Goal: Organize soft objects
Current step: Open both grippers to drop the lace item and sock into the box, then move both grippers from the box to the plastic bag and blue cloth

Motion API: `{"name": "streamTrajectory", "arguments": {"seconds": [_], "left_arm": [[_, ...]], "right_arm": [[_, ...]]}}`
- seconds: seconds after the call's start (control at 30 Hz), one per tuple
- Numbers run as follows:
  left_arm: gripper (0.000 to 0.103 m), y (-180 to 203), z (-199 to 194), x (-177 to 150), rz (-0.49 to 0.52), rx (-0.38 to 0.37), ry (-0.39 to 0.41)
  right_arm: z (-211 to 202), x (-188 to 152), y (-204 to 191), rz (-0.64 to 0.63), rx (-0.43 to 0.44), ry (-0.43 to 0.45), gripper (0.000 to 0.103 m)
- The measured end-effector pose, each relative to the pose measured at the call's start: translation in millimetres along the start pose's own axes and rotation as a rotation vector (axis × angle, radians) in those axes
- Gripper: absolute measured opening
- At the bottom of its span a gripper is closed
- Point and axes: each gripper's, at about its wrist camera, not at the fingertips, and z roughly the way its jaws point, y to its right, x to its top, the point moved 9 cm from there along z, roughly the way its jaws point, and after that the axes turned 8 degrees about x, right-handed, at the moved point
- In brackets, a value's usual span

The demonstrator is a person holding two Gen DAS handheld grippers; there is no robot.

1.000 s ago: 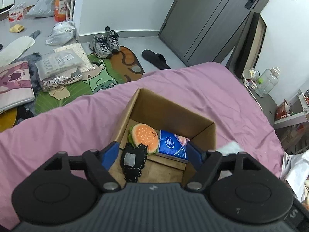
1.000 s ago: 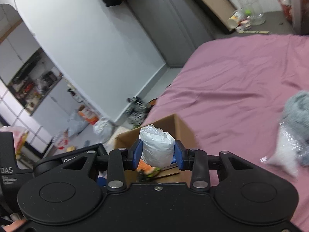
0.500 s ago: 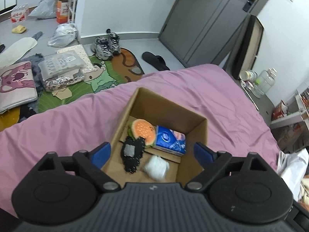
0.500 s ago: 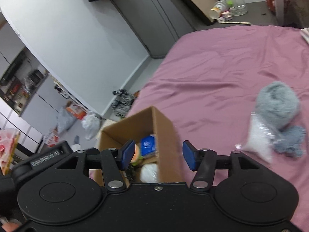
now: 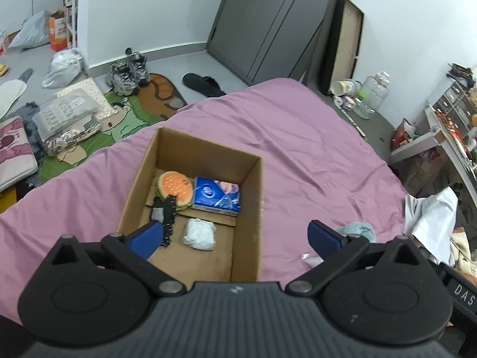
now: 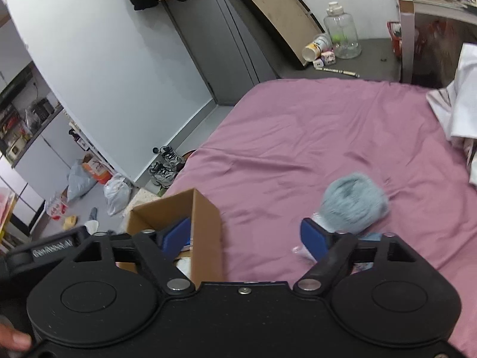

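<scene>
Reaching with my right tool [image 6: 246, 235] wide apart, I might bump the cardboard box [image 6: 205, 223] beside the fuzzy gray ball [image 6: 353, 201].

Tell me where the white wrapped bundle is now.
In the left wrist view, the white wrapped bundle lies on the cardboard box floor, nearer the camera than the blue tissue pack and right of the black toy.

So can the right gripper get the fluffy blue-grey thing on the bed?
Probably yes. The right gripper is open and empty, and the fluffy blue-grey thing lies bare on the pink bedsheet just ahead of its right finger, with nothing between them.
</scene>
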Motion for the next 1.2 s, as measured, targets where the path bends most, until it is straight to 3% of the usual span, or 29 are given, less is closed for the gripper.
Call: {"name": "streamTrajectory", "arguments": {"seconds": [0.17, 0.67, 0.8, 1.2], "left_arm": [[0.103, 18, -12, -2, 0.020, -0.043, 0.043], [0.103, 58, -48, -22, 0.053, -0.136, 0.087], [0.103, 61, -53, -29, 0.084, -0.095, 0.093], [0.103, 92, -55, -55, 0.178, -0.070, 0.074]], "right_arm": [[-13, 1, 17, -0.035, -0.006, -0.005, 0.095], [-44, -3, 25, -0.028, 0.053, 0.010, 0.098], [-54, -7, 35, -0.024, 0.041, 0.001, 0.101], [-79, -14, 78, 0.043, 0.013, 0.006, 0.102]]}}
